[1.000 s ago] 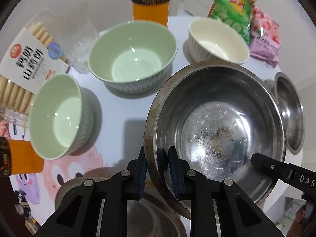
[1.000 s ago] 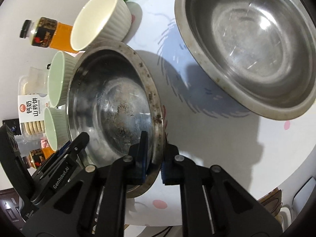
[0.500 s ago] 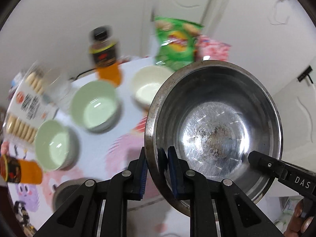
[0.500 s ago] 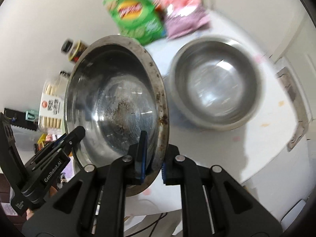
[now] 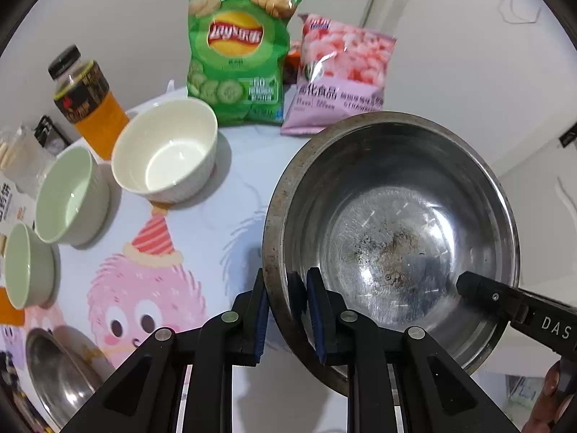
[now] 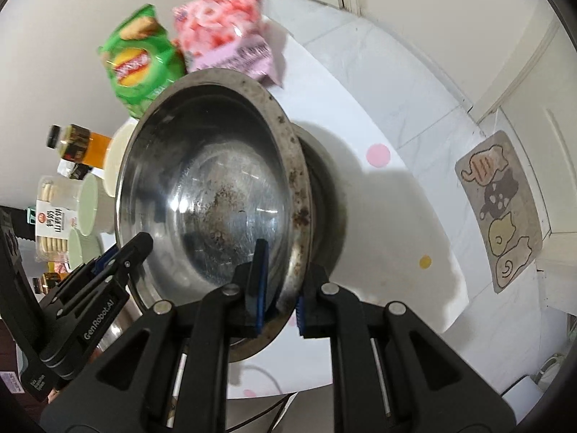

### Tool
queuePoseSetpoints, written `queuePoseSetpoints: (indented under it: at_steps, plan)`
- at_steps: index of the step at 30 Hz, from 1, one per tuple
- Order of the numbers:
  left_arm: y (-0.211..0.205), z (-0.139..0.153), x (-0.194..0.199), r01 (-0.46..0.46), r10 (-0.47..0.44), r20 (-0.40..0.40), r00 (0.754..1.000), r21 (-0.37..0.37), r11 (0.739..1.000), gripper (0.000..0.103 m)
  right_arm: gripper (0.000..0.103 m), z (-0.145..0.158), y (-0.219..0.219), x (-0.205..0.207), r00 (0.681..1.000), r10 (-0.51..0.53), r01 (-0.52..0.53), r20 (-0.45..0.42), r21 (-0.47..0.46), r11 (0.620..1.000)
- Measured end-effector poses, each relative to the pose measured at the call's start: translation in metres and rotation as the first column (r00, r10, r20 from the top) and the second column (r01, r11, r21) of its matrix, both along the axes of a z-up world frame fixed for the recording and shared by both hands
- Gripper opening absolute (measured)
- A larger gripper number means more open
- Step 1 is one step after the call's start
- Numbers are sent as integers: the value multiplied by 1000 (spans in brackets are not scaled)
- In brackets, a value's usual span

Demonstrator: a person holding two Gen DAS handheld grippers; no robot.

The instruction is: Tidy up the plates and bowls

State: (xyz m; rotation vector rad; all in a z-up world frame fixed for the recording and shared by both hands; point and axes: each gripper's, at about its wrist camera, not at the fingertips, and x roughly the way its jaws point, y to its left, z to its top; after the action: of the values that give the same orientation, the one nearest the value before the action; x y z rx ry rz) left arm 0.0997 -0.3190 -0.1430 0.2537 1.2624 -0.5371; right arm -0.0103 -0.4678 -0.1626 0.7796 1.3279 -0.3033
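A stained steel bowl (image 5: 389, 238) hangs between both grippers, held by opposite sides of its rim. My left gripper (image 5: 287, 283) is shut on the near-left rim, and its body shows in the right wrist view (image 6: 108, 274). My right gripper (image 6: 283, 269) is shut on the rim's other side; one of its fingers (image 5: 505, 301) shows in the left wrist view. A second steel bowl (image 6: 326, 195) sits on the table right under the held one, mostly hidden; whether they touch I cannot tell. A white bowl (image 5: 166, 151) and two green bowls (image 5: 68, 195) (image 5: 27, 263) stand at the left.
A green chips bag (image 5: 238, 57), a pink snack bag (image 5: 342, 72) and an orange drink bottle (image 5: 86, 97) stand at the table's back. Another steel dish (image 5: 61, 371) lies at the near left. The round table's edge (image 6: 443, 238) and a floor mat (image 6: 501, 209) are to the right.
Both grippers have carried the stained bowl rightward across the table, to over the second steel bowl. The green bowls have slid to the far left of the view.
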Motion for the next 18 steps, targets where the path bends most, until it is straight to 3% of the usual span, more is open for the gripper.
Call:
queuePoseSetpoints:
  at_steps: [12,14,16,17,18]
  plan:
    - [-12,-21,7,-68,70,-33,997,53,996,21,17,-25,-12,0,998,55,-54,-25,40,998]
    - [-11,-21,9,-82,84,-51,995,46,996,32,18,-25,-13,0,998,52,-51,-30,45,998]
    - [-8,-19,10,-90,90,-81,993,6,996,67,24,-22,-15,-1,999,49,-48,-24,42,998]
    - [-6,-18,11,-92,89,-91,992,-21,996,74,28,-21,-16,-1,999,43,-42,-18,46,998]
    - [-5,-16,11,-93,90,-90,992,-29,995,80,42,-18,-18,-2,999,32,-31,-7,55,998]
